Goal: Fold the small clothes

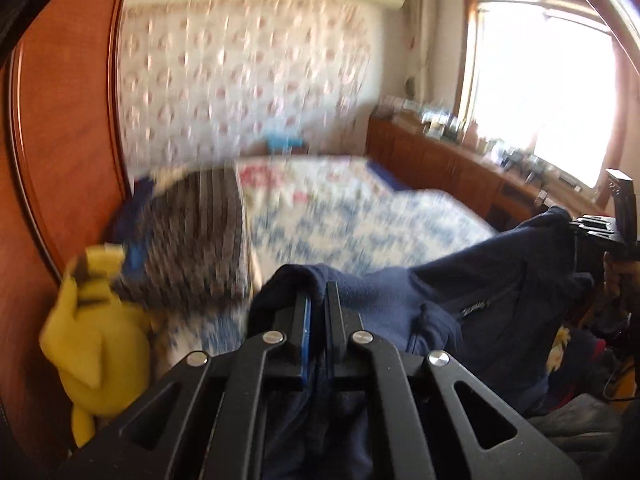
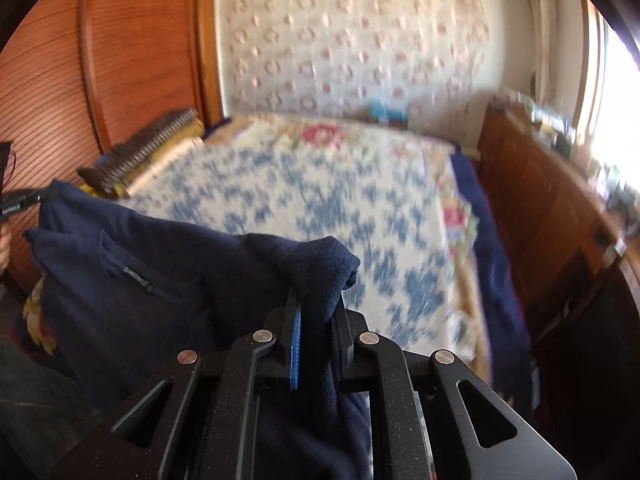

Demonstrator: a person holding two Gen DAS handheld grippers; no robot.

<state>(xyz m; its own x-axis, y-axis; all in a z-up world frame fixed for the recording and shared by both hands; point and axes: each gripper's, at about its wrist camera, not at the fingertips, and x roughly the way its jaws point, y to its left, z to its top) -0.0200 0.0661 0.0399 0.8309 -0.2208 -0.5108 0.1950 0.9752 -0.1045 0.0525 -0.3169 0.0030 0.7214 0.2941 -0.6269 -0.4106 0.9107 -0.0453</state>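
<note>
left wrist view: left tongs (image 1: 318, 300) and right tongs (image 2: 316, 304) both clamp the navy fleece (image 1: 460, 292) above the bed (image 2: 320, 208).

Fuzzy navy fleece garment (image 2: 160, 280), glossy wooden headboard (image 1: 68, 128)

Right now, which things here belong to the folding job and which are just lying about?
In the job:
navy fleece garment
left gripper, shut on it
right gripper, shut on it

Lying about:
yellow plush toy
striped cushion
floral bedspread
</note>
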